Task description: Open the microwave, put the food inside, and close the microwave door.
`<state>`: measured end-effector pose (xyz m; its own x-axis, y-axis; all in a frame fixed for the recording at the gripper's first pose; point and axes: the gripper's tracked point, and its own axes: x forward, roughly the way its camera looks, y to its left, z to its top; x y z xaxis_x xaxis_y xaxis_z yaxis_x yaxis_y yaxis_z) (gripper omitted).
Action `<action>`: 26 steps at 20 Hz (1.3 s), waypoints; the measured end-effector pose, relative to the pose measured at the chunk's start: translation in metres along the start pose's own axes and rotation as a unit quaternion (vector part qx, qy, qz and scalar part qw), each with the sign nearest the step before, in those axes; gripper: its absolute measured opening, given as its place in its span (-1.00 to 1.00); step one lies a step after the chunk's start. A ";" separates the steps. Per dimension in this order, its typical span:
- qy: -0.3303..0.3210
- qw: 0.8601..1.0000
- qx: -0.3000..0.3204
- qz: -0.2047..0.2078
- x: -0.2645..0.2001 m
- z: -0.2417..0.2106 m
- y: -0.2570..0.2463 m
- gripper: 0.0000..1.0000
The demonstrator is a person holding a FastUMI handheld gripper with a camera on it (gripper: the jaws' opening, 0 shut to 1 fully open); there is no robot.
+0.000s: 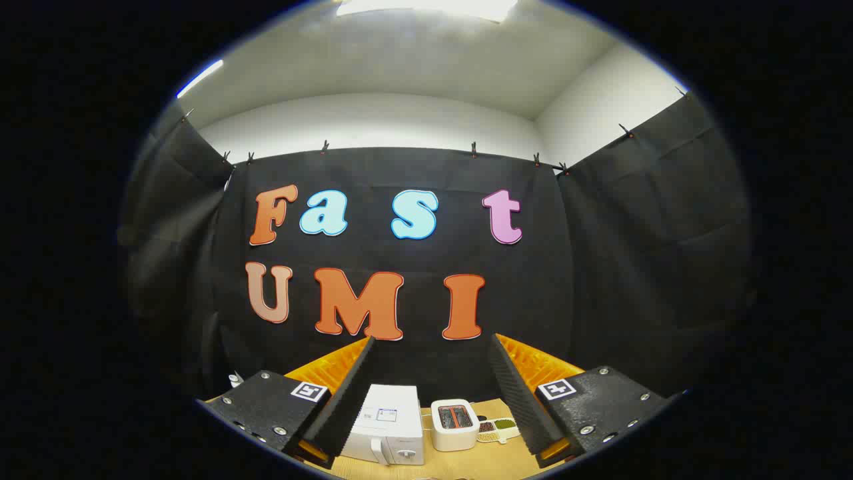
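jaws spread wide and empty — white microwave (388, 427), door shut, on the table (466, 463) beyond them.

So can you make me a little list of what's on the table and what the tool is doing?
tool: open, fingers wide apart, holding nothing
microwave: white, door shut, on the table beyond the fingers
toaster: white, right beside the microwave
food dish: small divided dish, beside the toaster, contents too small to name
table: light wood
task so far: not begun, door not yet opened
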<state>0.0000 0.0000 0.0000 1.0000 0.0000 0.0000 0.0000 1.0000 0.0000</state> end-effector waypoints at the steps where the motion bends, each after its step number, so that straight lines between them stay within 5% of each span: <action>1: -0.005 1.000 -0.001 -0.002 0.000 0.003 -0.004 0.98; 14: -0.005 1.000 0.001 -0.010 0.003 0.022 -0.014 0.97; 26: 0.045 0.999 0.020 0.024 0.018 -0.059 0.028 0.98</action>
<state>0.0181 0.0284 -0.0591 0.9949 0.0488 -0.0884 -0.0453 0.9981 0.0414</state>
